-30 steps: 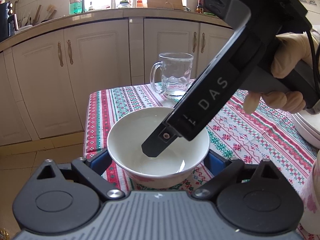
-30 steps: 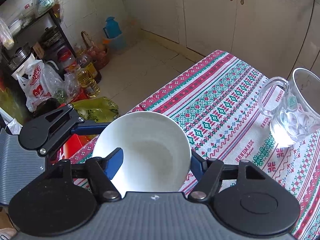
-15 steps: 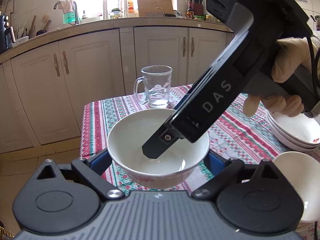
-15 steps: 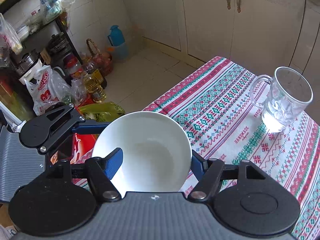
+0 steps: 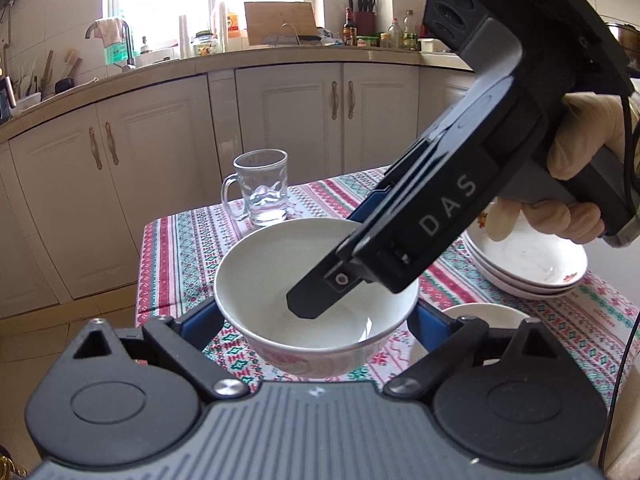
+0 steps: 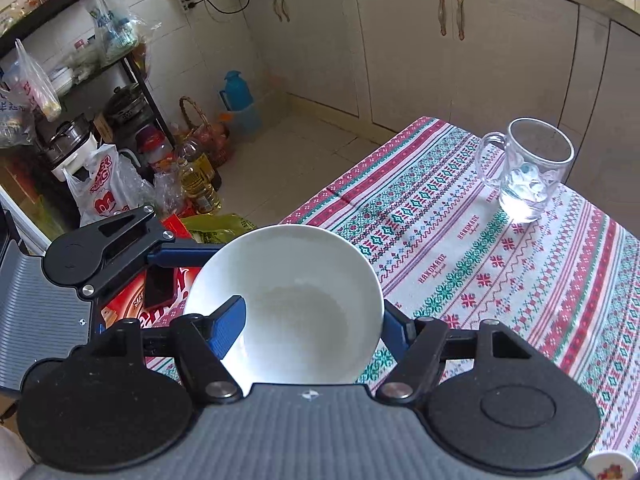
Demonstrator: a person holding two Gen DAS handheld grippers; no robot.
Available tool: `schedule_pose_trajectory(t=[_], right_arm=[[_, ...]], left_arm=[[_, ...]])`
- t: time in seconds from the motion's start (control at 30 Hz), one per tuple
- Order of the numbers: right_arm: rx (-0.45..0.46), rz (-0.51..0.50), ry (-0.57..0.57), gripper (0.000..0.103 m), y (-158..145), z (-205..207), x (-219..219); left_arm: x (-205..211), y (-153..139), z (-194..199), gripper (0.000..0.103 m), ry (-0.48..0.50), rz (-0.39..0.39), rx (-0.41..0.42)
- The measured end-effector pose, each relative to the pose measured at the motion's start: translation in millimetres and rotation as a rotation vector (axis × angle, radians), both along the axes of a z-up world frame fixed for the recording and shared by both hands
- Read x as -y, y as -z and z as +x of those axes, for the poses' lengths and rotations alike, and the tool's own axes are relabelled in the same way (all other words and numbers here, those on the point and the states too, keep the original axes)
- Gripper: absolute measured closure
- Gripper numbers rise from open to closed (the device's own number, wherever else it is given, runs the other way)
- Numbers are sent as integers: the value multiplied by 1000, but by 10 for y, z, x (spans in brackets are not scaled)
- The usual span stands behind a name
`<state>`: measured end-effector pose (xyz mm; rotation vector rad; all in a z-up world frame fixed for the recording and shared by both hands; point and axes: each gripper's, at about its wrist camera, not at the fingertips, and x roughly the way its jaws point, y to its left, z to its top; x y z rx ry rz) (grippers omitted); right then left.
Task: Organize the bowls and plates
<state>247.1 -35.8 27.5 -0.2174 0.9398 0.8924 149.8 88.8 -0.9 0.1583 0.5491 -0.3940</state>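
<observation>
A white bowl [image 5: 280,280] with a red pattern outside hangs just above the tablecloth [image 5: 176,248], gripped by both grippers. My left gripper [image 5: 316,320] clasps it from outside, one blue finger against each side. My right gripper [image 6: 312,328] is shut on the white bowl [image 6: 304,280], one finger [image 6: 228,328] inside and the other outside the wall. The left wrist view shows that inner finger [image 5: 312,304] reaching down into the bowl. A stack of shallow plates [image 5: 528,276] sits at the right. Another white bowl [image 5: 480,314] stands right of the held one.
A glass mug [image 5: 260,188] stands near the table's far corner, also in the right wrist view as the mug [image 6: 524,168]. Cream cabinets [image 5: 160,168] lie beyond the table. Bottles, bags and a shelf rack [image 6: 120,120] crowd the floor to the left.
Both grippers carried the bowl upward and rightward across the table. The mug slid away in both views, and the plate stack and second bowl came into sight at the right.
</observation>
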Motion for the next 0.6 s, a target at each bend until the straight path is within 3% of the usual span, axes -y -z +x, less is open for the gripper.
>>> schedule_pose_trajectory(t=[0.6], right_arm=[[39, 15, 45, 27, -120, -607, 549]], left_arm=[[403, -69, -448, 6, 66, -17, -17]])
